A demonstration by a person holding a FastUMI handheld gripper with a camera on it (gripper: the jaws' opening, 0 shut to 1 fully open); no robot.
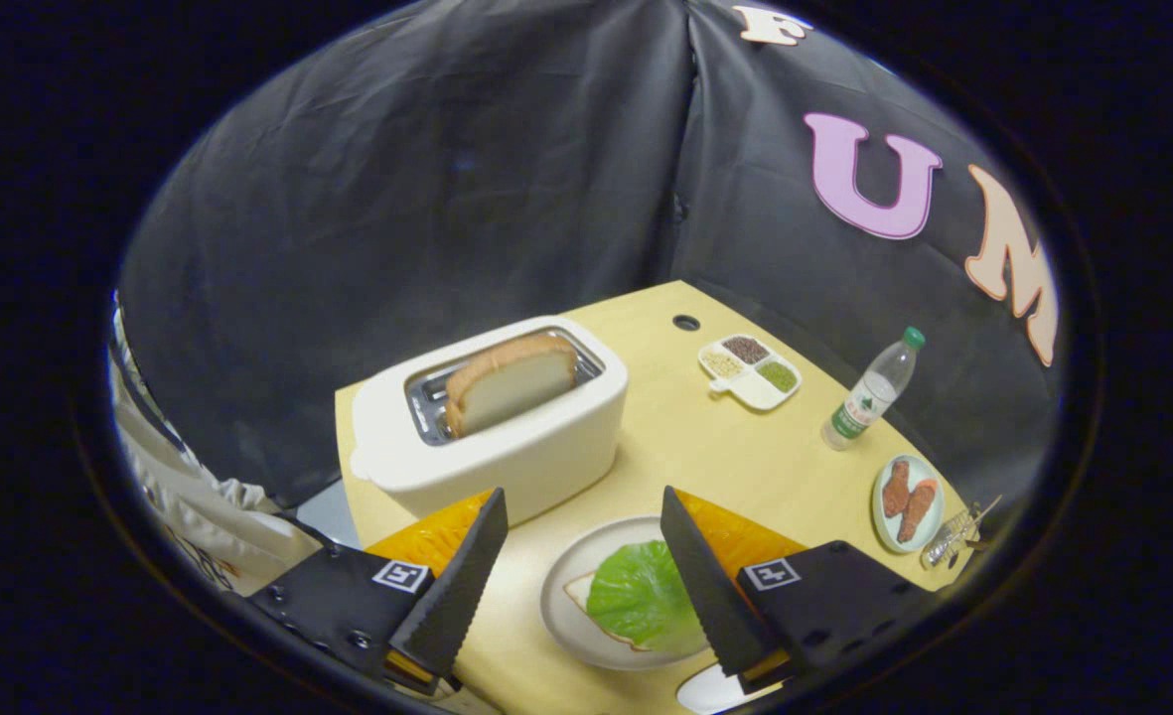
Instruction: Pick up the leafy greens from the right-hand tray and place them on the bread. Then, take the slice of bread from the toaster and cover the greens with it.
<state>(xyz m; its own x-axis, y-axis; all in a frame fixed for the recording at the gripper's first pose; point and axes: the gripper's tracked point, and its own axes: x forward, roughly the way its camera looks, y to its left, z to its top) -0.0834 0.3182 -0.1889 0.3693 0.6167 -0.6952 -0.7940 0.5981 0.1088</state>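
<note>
Evenly lit from above, sharp at the centre, bent hard at the rim.

Bright and soft across the desk (675,427), with a short, faint shadow under the toaster (492,422) on its near side and a dull sheen along the creases of the booth wall. No harsh glare; only a mild highlight on the white plate (571,581) and the water bottle (869,392). Crisp focus on the bread slice (512,382) and lettuce leaf (641,596). Strong fisheye curving of the desk edges, darker and softer toward the margin. Open tool (581,581), fingers spread apart, large and slightly blurred up close.
</note>
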